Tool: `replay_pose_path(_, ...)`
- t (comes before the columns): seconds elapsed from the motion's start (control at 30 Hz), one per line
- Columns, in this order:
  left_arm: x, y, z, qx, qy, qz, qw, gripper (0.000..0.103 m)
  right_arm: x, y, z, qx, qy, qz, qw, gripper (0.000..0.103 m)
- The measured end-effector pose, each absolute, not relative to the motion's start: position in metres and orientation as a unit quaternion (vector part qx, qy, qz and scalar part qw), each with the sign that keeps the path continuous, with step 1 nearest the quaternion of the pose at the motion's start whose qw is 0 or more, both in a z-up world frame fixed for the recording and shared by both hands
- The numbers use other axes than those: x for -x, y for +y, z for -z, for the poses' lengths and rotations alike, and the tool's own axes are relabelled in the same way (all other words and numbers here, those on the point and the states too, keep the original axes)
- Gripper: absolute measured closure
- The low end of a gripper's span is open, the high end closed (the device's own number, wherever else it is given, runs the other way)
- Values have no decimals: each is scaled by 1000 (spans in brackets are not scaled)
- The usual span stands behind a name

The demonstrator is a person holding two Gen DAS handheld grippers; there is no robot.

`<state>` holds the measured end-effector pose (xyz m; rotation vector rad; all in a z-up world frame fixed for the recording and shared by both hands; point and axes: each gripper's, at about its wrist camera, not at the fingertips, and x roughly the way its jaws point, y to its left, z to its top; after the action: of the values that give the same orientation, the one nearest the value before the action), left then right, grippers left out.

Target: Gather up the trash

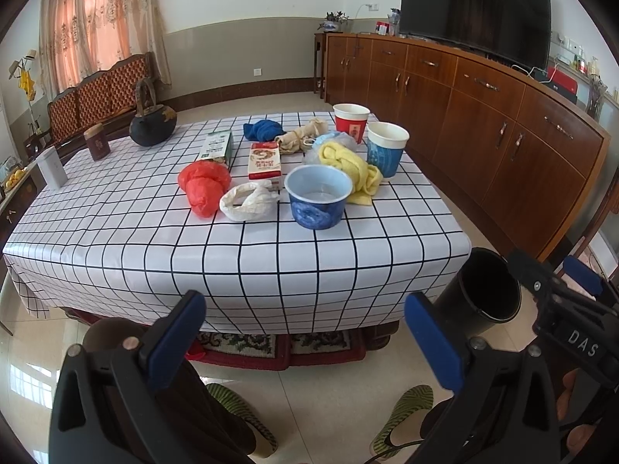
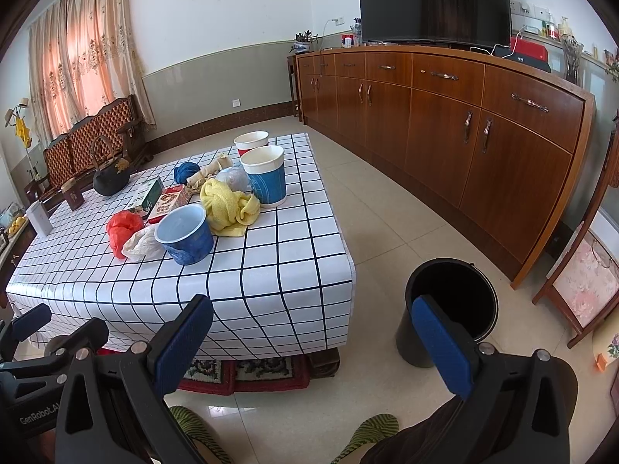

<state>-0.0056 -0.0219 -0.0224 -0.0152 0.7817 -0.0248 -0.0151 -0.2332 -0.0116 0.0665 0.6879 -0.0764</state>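
The left hand-held gripper hangs low before the surface, its blue pads spread wide with nothing between them; the right hand-held gripper is likewise spread and empty, held beside it. Below both, striped slippers stand on the tiled floor. A black bin sits on the floor just off the surface's right corner — open-topped, upright. On the checked cloth the trash lies clustered toward the far right half: a blue bowl nearest, a white bag touching a red bag to its left, a yellow cloth behind the bowl, a blue cup and a red cup beyond, two cartons — and a dark kettle well apart at far left
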Motion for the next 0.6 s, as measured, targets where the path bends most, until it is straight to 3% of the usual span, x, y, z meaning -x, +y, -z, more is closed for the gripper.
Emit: replay_pose_path(0.6,-2,-18,23,10,381,7,924,0,12,-234,12,-34,337,36,940,0)
